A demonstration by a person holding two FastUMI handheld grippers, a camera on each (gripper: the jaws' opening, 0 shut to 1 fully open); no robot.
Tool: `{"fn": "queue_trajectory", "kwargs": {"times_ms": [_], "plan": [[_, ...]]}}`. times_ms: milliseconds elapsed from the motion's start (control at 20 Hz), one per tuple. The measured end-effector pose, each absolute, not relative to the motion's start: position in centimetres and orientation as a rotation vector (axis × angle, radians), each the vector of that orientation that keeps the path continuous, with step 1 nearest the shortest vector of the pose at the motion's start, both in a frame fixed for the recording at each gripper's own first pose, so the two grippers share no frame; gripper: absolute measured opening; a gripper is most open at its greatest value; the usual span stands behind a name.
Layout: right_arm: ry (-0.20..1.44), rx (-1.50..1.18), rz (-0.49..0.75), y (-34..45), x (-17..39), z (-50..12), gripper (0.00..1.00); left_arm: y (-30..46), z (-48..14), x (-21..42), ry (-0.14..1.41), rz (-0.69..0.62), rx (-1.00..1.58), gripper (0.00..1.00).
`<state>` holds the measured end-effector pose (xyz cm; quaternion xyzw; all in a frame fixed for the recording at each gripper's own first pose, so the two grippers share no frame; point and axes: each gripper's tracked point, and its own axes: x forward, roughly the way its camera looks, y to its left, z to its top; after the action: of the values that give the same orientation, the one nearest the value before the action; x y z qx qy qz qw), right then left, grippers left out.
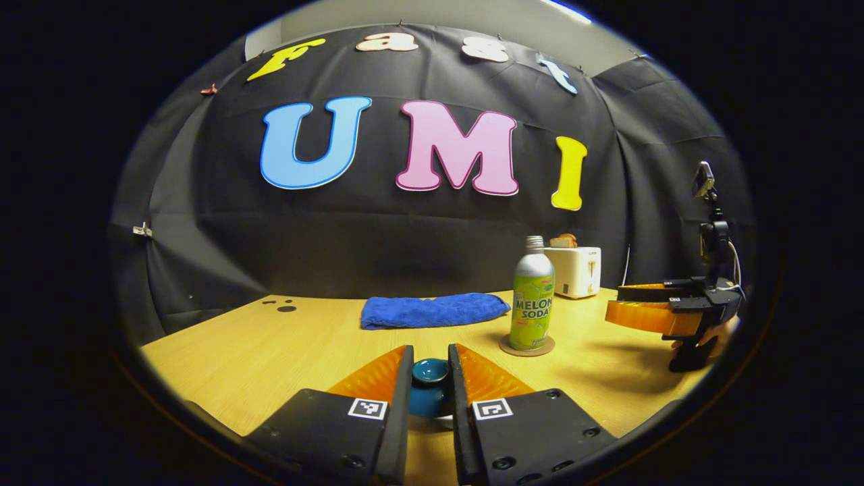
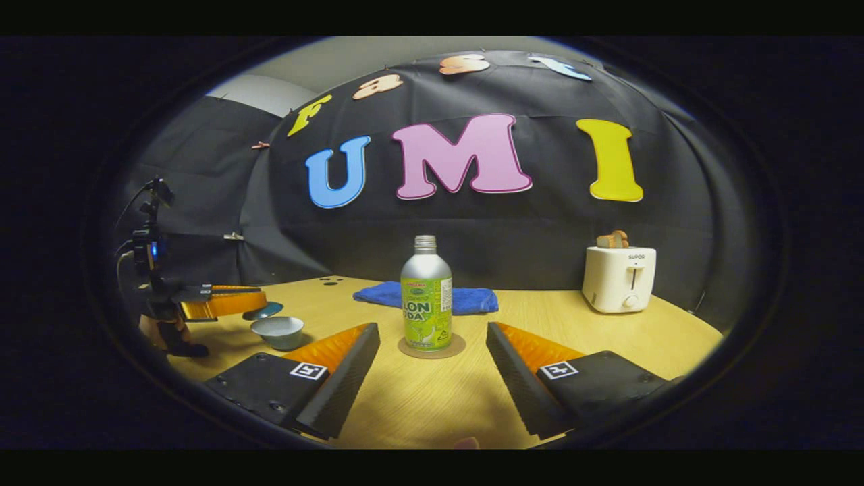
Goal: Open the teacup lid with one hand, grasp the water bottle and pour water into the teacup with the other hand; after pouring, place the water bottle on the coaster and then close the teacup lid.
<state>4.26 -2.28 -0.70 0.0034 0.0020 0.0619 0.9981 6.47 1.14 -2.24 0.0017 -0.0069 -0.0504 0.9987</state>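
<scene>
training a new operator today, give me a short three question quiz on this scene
1. True or false: the water bottle stands on the coaster.
2. What does the left gripper hold between its fingers? A) the blue cloth B) the teacup lid C) the bottle cap
3. Fill in: behind the bottle, on the table, lies a folded blue ____.

Key
1. True: it stands upright on the round coaster.
2. B: in the left gripper view both fingers close on the teacup lid; in the right gripper view the lid hangs lifted above the open teacup.
3. Cloth.
</scene>
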Motion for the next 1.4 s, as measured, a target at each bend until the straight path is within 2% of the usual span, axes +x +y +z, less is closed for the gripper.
{"fn": "queue_trajectory", "kwargs": {"times_ms": [300, 1200, 1250, 1400], "plan": [[0.005, 0.007, 0.124, -2.3, 4.2, -0.7, 0.98, 0.7, -3.8, 7.7, 0.093, -0.111, 0.026, 0.31], [0.005, 0.008, 0.128, -2.3, 4.2, -0.7, 0.98, -1.4, -4.6, 8.1, 0.153, -0.158, 0.111, 0.31], [0.005, 0.007, 0.128, -2.2, 4.2, -0.7, 0.98, -1.3, -4.7, 8.3, 0.155, -0.155, 0.11, 0.35], [0.005, 0.008, 0.128, -2.3, 4.2, -0.7, 0.98, -1.0, -4.5, 8.2, 0.151, -0.145, 0.1, 0.36]]}}
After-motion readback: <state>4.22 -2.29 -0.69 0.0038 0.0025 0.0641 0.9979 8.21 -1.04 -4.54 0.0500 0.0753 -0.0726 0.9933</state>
